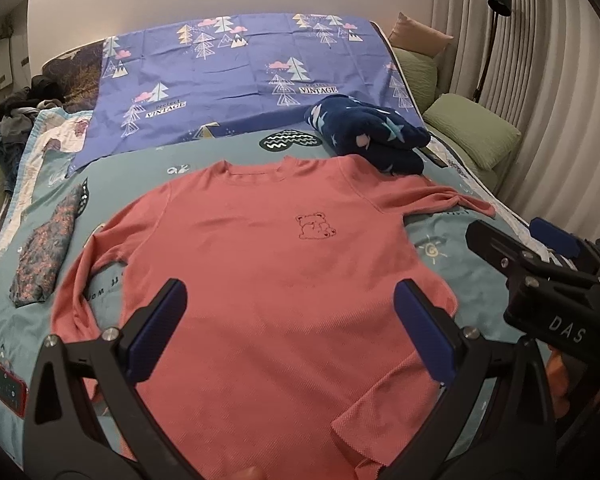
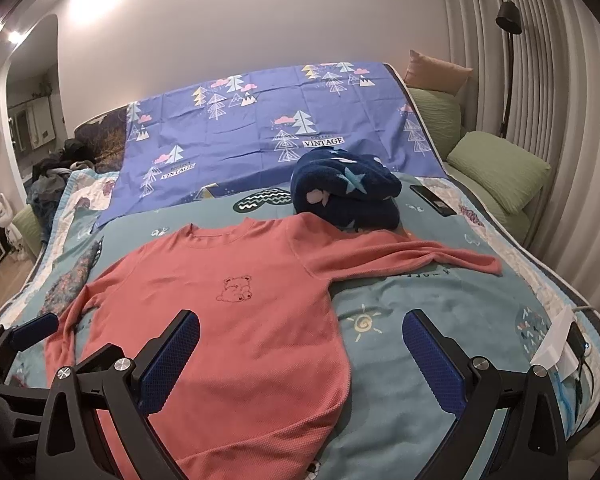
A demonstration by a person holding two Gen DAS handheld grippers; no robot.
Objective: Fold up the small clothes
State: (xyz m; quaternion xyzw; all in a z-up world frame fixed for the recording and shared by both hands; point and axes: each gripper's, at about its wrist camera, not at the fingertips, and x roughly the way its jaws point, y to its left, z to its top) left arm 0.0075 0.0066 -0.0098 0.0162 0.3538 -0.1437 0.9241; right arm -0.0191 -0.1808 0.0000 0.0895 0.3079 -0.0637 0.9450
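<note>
Clearly "VINTAGE" on purple sheet; both grippers' jaws apart over pink shirt.

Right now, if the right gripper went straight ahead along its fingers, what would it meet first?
Probably the pink sweatshirt lying flat on the bed cover: the open right gripper points at its right edge. Depth is unclear, so it might meet the cover beside it first.

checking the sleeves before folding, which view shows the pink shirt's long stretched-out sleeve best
The right wrist view: the pink shirt has that sleeve laid out whole, shoulder to cuff. In the left wrist view it sits near the edge, foreshortened beside the right gripper.
</note>
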